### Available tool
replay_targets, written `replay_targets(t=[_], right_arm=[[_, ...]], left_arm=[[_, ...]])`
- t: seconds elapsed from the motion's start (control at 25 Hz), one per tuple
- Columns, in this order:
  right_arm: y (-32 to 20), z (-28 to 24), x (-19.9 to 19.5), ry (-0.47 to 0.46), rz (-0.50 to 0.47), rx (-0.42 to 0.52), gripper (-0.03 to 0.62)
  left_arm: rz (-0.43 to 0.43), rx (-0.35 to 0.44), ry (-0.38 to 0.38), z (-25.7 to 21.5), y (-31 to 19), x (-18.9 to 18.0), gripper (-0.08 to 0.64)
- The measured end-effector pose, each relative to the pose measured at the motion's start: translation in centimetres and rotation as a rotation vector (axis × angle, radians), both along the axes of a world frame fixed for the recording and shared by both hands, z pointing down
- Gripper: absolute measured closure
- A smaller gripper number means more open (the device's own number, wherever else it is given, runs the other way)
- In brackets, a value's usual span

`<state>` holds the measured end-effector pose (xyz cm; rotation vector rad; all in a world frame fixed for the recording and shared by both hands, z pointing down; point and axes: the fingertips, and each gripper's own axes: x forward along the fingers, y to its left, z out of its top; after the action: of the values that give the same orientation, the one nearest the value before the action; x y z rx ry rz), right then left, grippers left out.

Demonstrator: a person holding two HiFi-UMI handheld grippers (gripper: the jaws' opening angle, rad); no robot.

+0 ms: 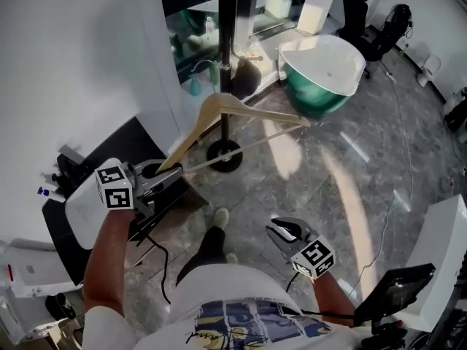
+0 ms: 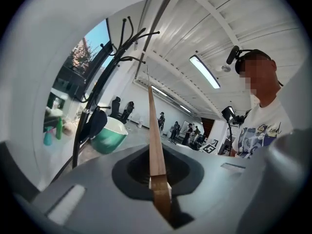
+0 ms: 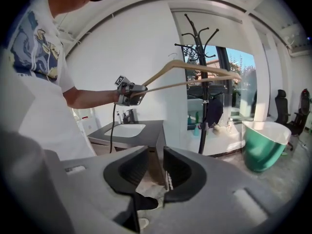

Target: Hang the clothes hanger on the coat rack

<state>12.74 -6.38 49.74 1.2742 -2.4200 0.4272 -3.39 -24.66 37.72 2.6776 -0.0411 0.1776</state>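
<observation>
A wooden clothes hanger (image 1: 237, 111) is lifted in the air, with my left gripper (image 1: 155, 181) shut on one of its ends. In the left gripper view the hanger (image 2: 155, 145) runs edge-on straight up from the closed jaws. The black coat rack (image 1: 227, 49) stands just beyond it, its round base (image 1: 224, 155) on the floor and its curved hooks (image 2: 130, 35) high at the left. The right gripper view shows the hanger (image 3: 195, 74) level with the rack's hooks (image 3: 201, 43). My right gripper (image 1: 282, 230) hangs low and open, with nothing between its jaws (image 3: 156, 172).
A green and white tub (image 1: 325, 71) stands right of the rack. A dark counter with a sink (image 3: 127, 129) lies at the left by the white wall. Office chairs (image 1: 359, 17) stand at the far right, and a white cabinet (image 1: 446, 246) is close on my right.
</observation>
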Motion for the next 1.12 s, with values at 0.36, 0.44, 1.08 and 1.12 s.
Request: replay_targets(t=[0.36, 0.44, 1.08, 1.12], right_arm=[[-4.9, -2.1, 5.0, 0.010, 0.141, 0.038, 0.500], [-6.1, -2.7, 6.1, 0.013, 0.176, 0.047, 0.500], [-11.6, -2.7, 9.3, 0.038, 0.303, 0.042, 0.500], [-12.0, -2.7, 9.4, 0.037, 0.306, 0.036, 0.500]], left_arm=[[0.105, 0.130, 0.009, -7.9, -8.9, 6.7, 0.543], [0.119, 0.142, 0.017, -9.3, -11.0, 7.9, 0.543], [0.120, 0.165, 0.047, -8.3, -24.5, 11.1, 0.541], [0.118, 0.169, 0.048, -8.0, -25.3, 11.2, 0.541]])
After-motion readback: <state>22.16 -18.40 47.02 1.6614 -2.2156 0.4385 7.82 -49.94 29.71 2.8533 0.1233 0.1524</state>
